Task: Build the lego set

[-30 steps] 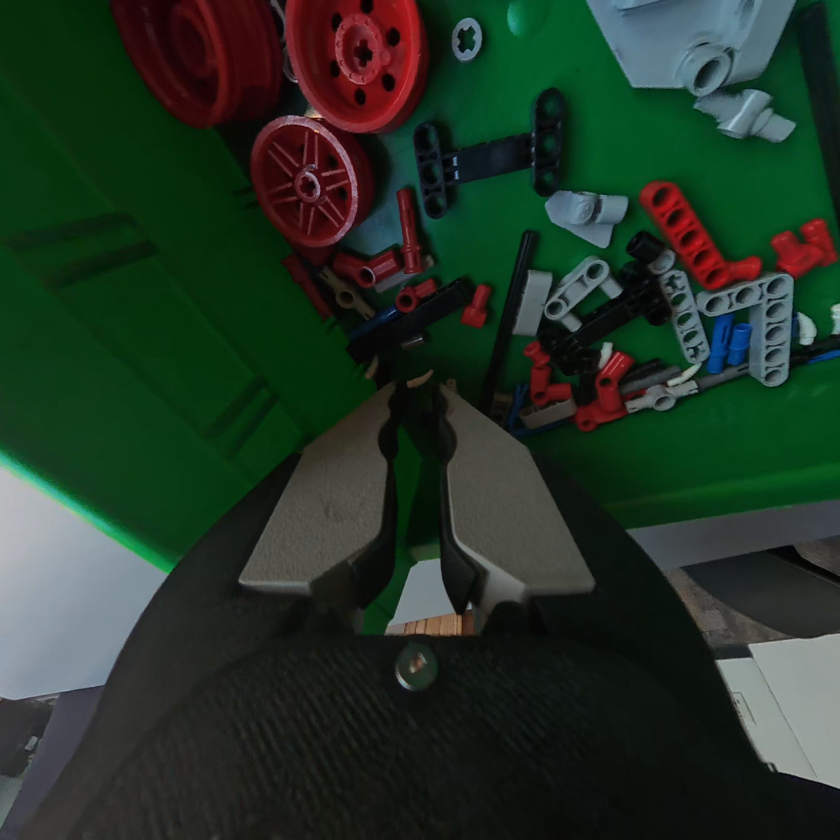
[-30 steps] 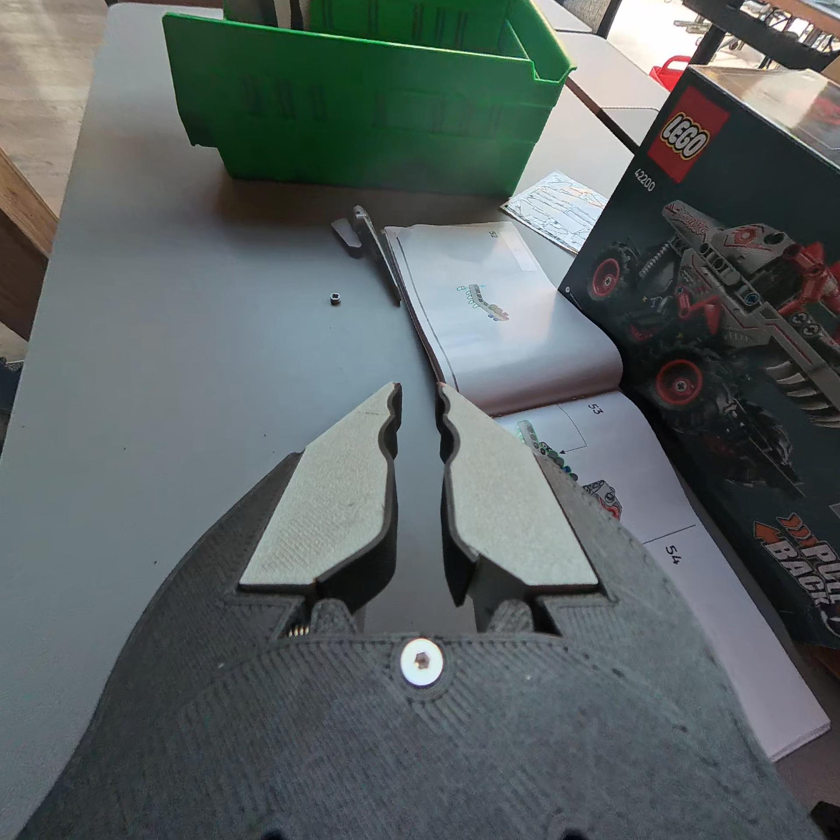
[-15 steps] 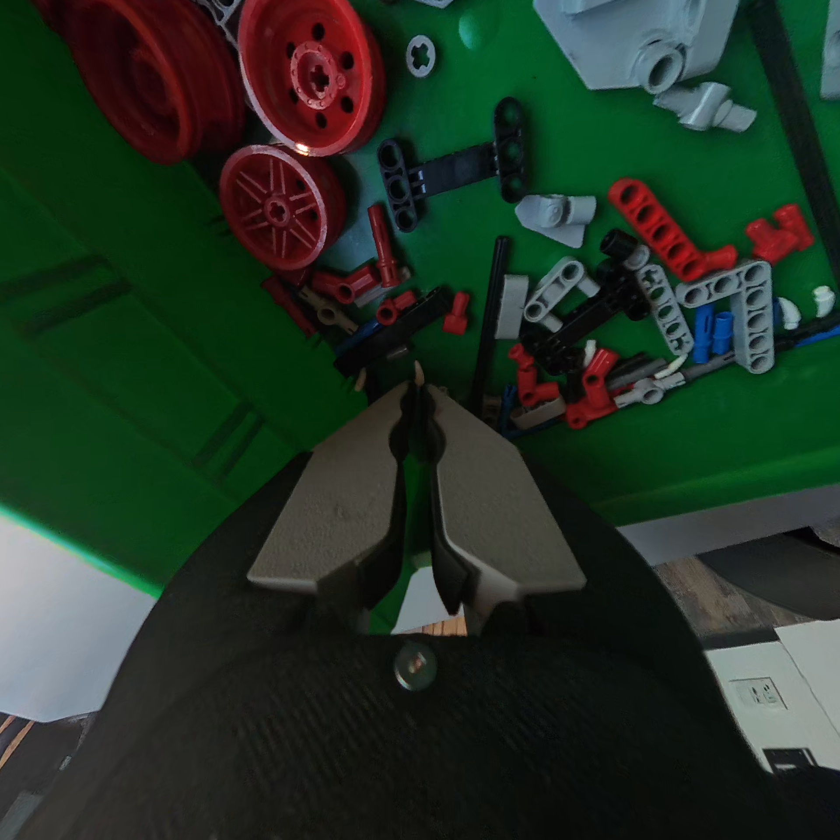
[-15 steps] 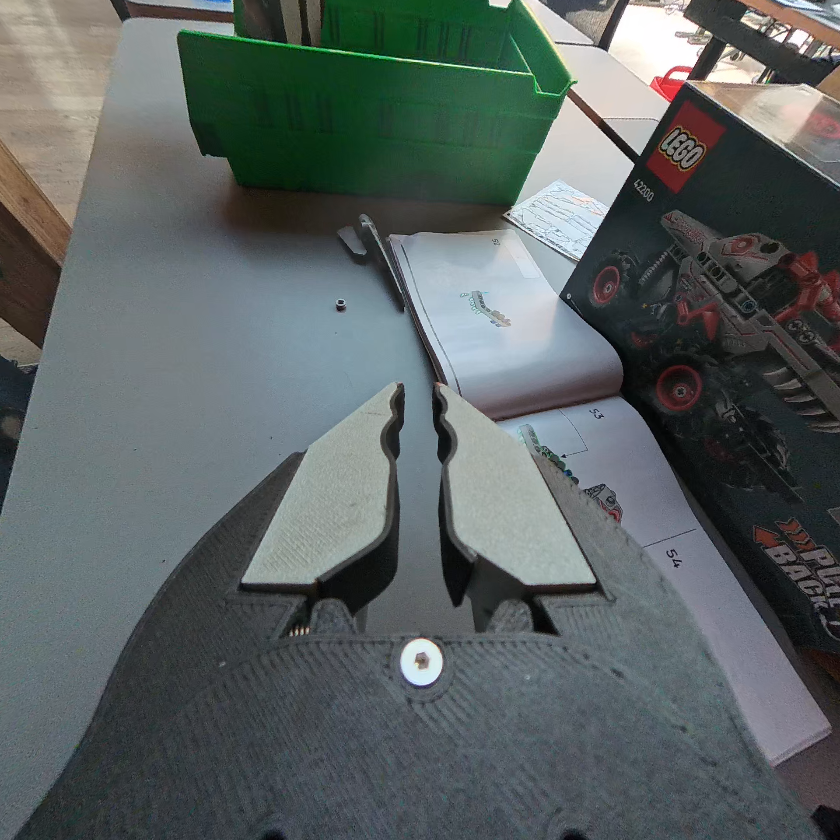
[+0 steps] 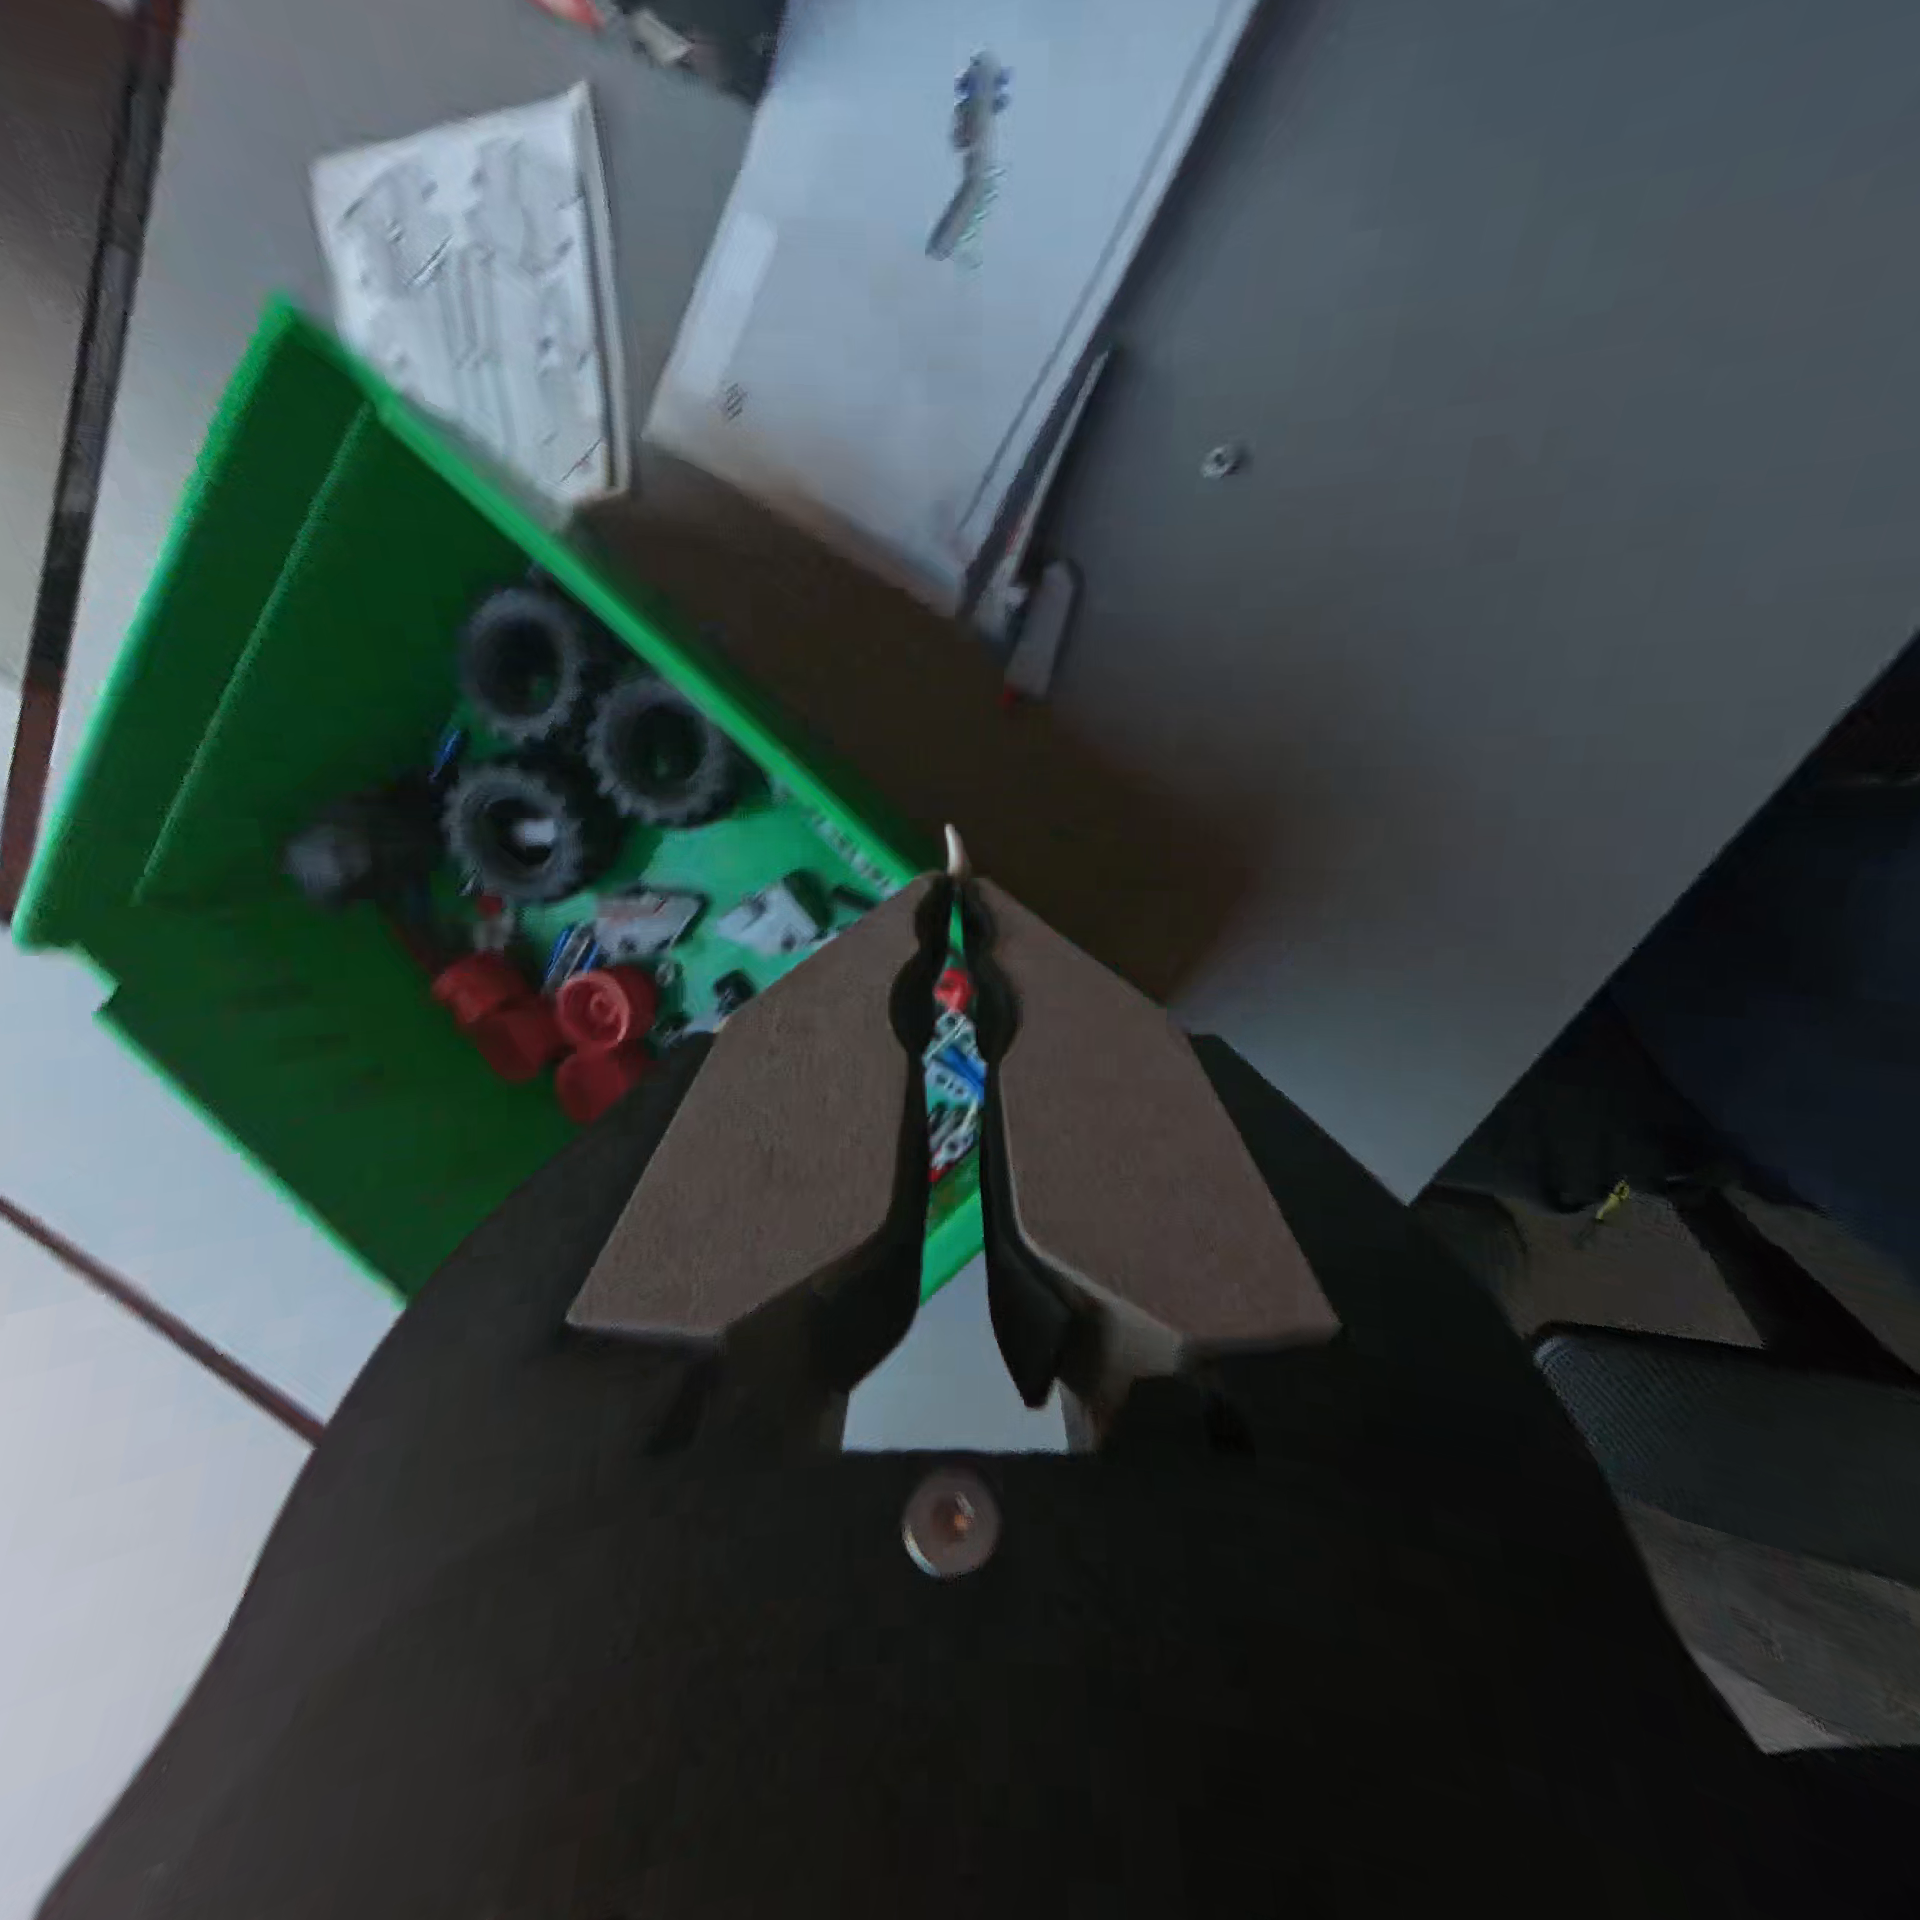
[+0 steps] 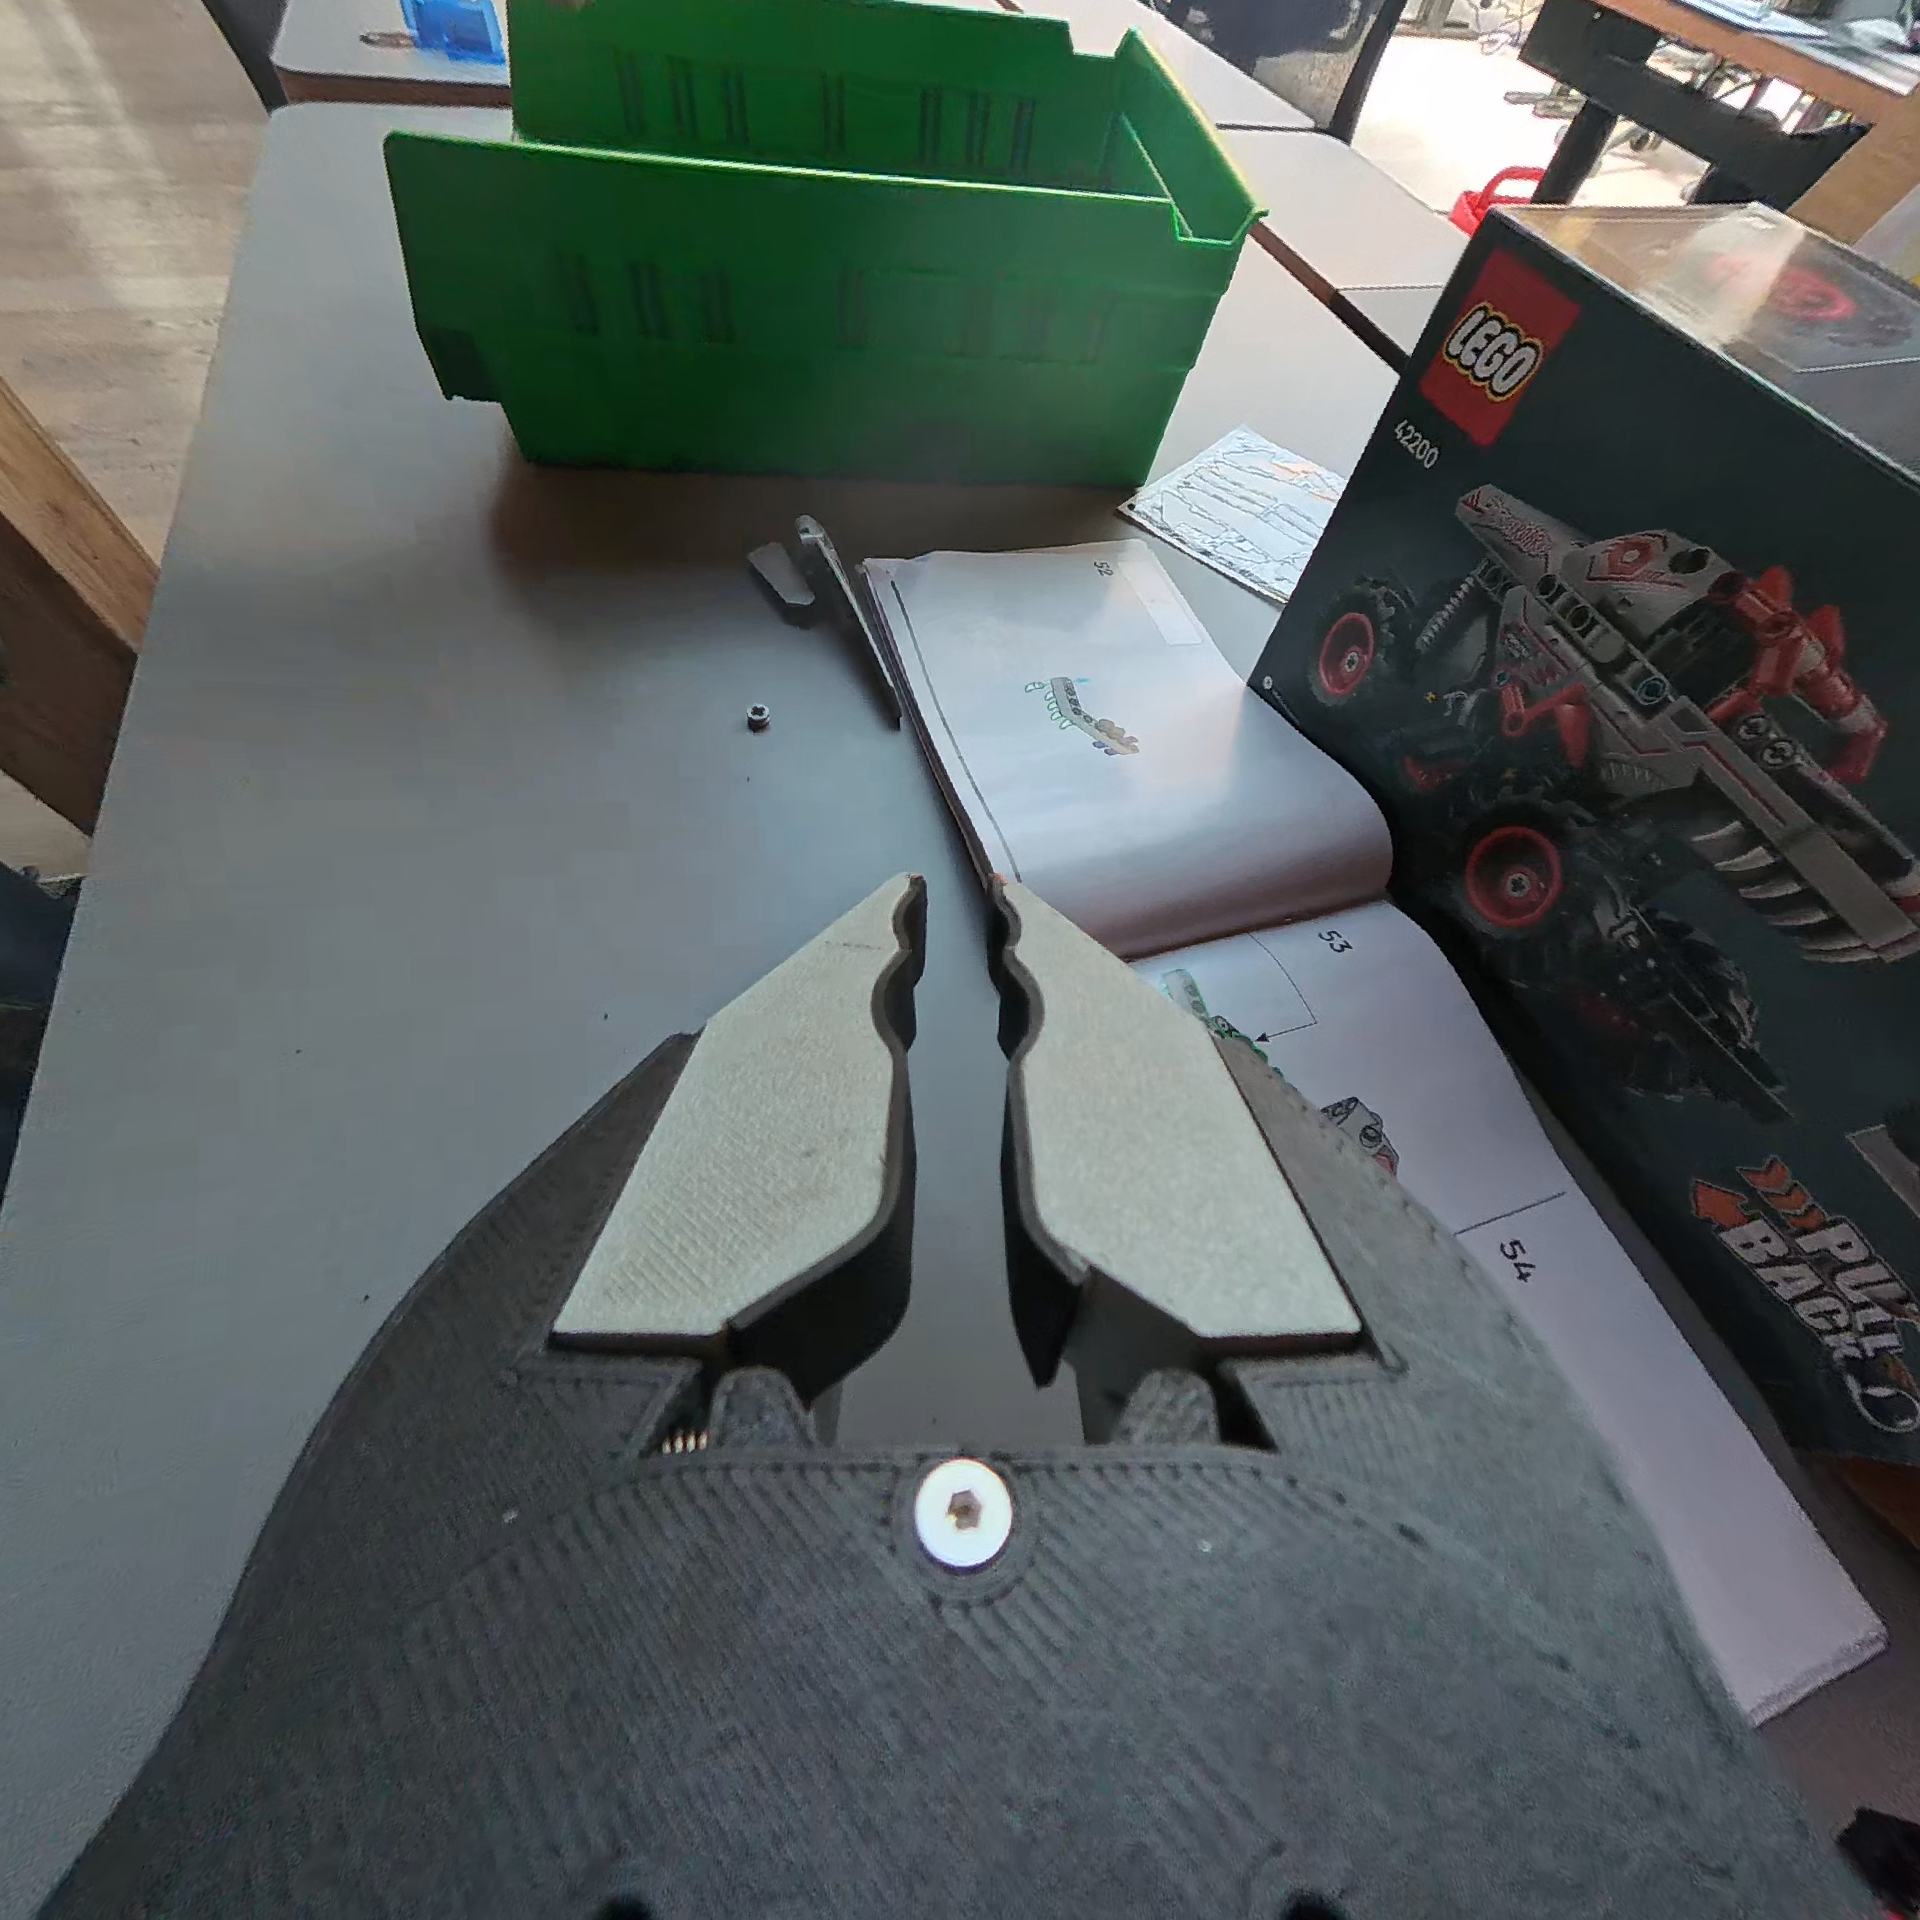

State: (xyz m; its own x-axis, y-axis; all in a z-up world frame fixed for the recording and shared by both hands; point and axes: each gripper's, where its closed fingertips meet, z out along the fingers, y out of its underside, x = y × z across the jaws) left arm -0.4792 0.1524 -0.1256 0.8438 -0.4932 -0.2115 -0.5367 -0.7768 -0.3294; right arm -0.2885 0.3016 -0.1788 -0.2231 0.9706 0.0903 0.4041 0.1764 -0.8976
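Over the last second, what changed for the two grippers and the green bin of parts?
The left gripper closed on a small pale tooth piece down among the loose parts, then lifted it up out of the green bin, which now lies well below. The right gripper stayed open and empty over the table, shifting only slightly. The instruction booklet, the box and the bin kept their places.

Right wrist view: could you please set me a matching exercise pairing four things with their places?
1 green bin
2 instruction booklet
3 Lego box
4 small round piece

A standing at the right edge
B far end of the table
C lying open beside the box
D alone, left of the booklet

Pairs: 1-B, 2-C, 3-A, 4-D
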